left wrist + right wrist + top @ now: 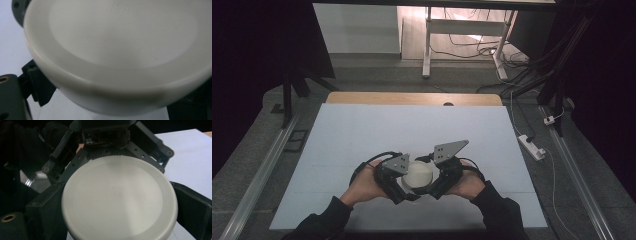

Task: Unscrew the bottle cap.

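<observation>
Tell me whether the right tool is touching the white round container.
Touching. In the right gripper view, the right tool has its black jaws pressed against both sides of the white round container, with no gap visible.

Place: a lab or recording studio set up for handling trials, not a home.
Work surface: a plain white sheet point(412, 130) covering a wooden tabletop point(412, 98), bare of household clutter.
Surround: black curtains point(257, 45) hang at both sides, closing the table in.
Rig: dark tripod legs point(292, 90) at the left and stand legs point(552, 85) at the right; metal rails point(262, 170) run along the floor on either side.
Wiring: loose cables point(482, 50) sprawl over the grey carpet point(377, 75); a white power strip point(532, 146) lies at the right.
Background: the white frame of another desk point(428, 45), a light glowing behind it.
</observation>
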Demonstrator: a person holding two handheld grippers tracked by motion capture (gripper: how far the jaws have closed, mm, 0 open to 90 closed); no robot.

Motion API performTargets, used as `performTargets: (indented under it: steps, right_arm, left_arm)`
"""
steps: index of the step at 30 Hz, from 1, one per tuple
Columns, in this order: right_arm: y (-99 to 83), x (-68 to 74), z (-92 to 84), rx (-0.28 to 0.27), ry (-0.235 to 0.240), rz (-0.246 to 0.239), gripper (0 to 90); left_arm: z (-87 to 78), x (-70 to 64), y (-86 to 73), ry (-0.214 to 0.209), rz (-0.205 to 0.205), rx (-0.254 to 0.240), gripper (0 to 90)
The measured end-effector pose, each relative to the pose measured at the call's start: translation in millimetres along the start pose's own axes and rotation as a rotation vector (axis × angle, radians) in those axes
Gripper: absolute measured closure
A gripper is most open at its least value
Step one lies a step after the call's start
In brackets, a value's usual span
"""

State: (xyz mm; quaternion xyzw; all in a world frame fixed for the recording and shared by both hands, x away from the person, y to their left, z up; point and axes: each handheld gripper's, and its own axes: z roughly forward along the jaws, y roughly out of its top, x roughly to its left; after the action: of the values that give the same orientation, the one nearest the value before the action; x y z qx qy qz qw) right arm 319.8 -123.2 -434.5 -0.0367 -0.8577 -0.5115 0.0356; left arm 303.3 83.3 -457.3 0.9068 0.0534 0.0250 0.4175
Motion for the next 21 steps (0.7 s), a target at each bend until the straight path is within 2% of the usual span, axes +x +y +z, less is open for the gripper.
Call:
performTargets:
  steps: [3, 6, 8, 11, 13, 16, 21]
  right_arm:
    - [4.5, 0.3, -3.0, -0.031, -0.045, 0.047, 0.0]
    - [8.2, 2.7, -3.3, -0.040, -0.128, 0.084, 0.0]
    - [9.3, 4.9, -1.1, -0.031, -0.192, 0.089, 0.0]
    - [8.8, 7.4, 3.2, -0.024, -0.252, 0.087, 0.0]
    - [7.7, 8.1, 4.6, -0.033, -0.275, 0.098, 1.6]
    - [5.9, 7.5, 6.8, -0.028, -0.283, 0.105, 4.3]
    - [3.9, 6.7, 7.2, -0.045, -0.281, 0.111, 6.6]
  left_arm:
    - [-0.9, 1.7, -0.2, 0.048, -0.032, 0.002, 7.5]
    - [-0.6, 2.7, -0.2, 0.092, -0.071, 0.001, 7.5]
    - [-0.5, 2.5, 0.5, 0.123, -0.083, 0.010, 7.5]
    - [0.0, 2.1, 1.4, 0.160, -0.102, 0.019, 7.5]
    - [0.1, 2.2, 1.7, 0.179, -0.109, 0.025, 7.5]
    - [-0.1, 1.9, 2.0, 0.189, -0.114, 0.026, 7.5]
    - [-0.9, 2.5, 2.0, 0.170, -0.113, 0.018, 7.5]
